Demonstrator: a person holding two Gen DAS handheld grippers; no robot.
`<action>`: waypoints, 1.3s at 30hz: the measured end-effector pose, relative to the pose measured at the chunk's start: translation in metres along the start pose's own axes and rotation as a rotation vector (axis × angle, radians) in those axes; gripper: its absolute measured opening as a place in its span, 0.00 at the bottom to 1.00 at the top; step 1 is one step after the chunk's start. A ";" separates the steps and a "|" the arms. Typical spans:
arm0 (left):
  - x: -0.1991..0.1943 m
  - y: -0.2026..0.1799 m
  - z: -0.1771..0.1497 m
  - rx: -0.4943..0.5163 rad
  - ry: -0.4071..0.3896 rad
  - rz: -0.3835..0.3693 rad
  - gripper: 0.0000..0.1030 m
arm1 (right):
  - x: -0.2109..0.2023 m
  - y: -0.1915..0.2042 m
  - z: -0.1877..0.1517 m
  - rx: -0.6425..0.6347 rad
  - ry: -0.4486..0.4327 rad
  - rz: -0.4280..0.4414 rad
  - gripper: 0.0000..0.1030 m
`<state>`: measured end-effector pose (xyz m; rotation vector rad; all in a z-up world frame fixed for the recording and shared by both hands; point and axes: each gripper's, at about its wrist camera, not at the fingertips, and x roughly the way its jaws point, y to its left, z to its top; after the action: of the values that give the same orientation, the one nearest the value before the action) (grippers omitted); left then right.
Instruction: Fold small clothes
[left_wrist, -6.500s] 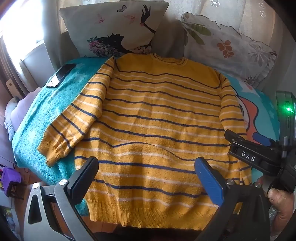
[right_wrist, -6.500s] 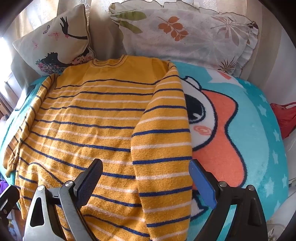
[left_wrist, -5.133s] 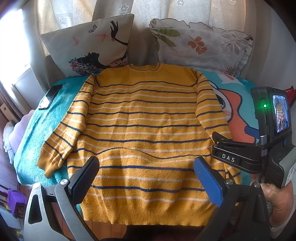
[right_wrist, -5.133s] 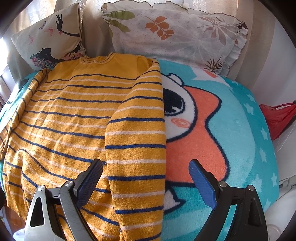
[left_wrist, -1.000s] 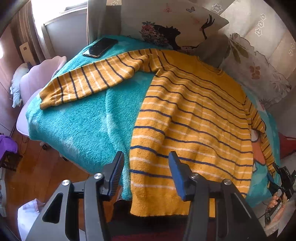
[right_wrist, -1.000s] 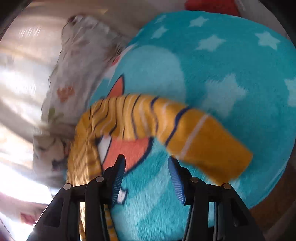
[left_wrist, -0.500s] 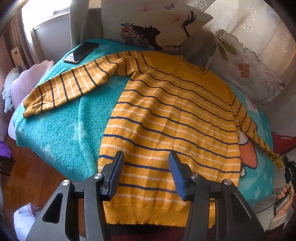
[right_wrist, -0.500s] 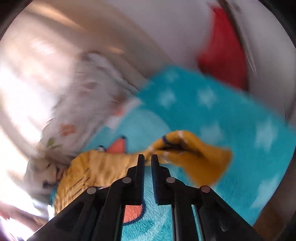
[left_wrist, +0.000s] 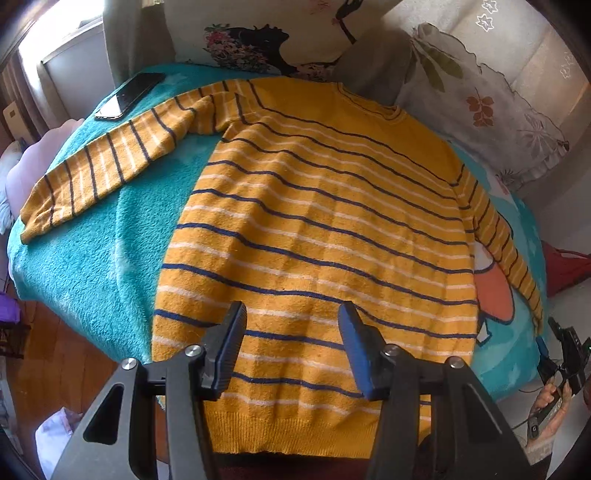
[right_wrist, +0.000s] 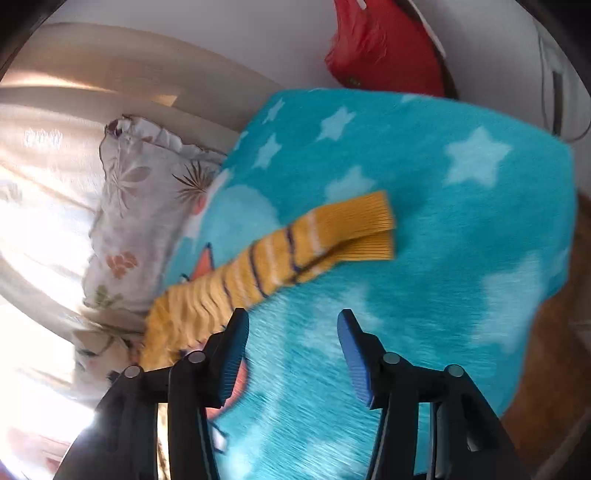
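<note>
A yellow sweater (left_wrist: 325, 221) with navy and white stripes lies flat on the teal blanket (left_wrist: 85, 266). Both sleeves are stretched outward: one sleeve (left_wrist: 99, 170) to the left, the other sleeve (left_wrist: 506, 251) to the lower right. My left gripper (left_wrist: 291, 347) hovers open above the hem with nothing between its fingers. In the right wrist view the right sleeve's ribbed cuff (right_wrist: 358, 229) rests on the starred blanket (right_wrist: 461, 229) just ahead of my right gripper (right_wrist: 291, 347). Its jaws are opening and nothing is between them.
A black phone (left_wrist: 129, 94) lies at the blanket's far left corner. Two printed pillows (left_wrist: 480, 99) lean at the back. A red bag (right_wrist: 384, 48) sits beyond the bed's right side. Wooden floor (left_wrist: 55, 354) shows past the near left edge.
The right gripper, shut on the sleeve end half a second ago, has let go; the cuff now lies stretched on the blanket. The left gripper has shifted right over the hem.
</note>
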<state>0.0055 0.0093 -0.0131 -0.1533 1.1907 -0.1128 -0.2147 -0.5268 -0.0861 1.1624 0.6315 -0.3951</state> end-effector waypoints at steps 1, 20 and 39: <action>0.000 -0.003 0.000 0.007 0.001 -0.003 0.49 | 0.009 0.001 0.003 0.027 0.001 0.016 0.54; 0.002 0.068 0.008 -0.123 -0.004 -0.008 0.54 | 0.067 0.198 -0.002 -0.638 -0.087 -0.283 0.06; -0.011 0.254 0.017 -0.295 -0.038 0.043 0.58 | 0.242 0.412 -0.430 -1.543 0.435 -0.014 0.31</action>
<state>0.0184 0.2624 -0.0420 -0.3870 1.1672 0.1045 0.1051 0.0299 -0.0552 -0.2663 1.0163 0.3676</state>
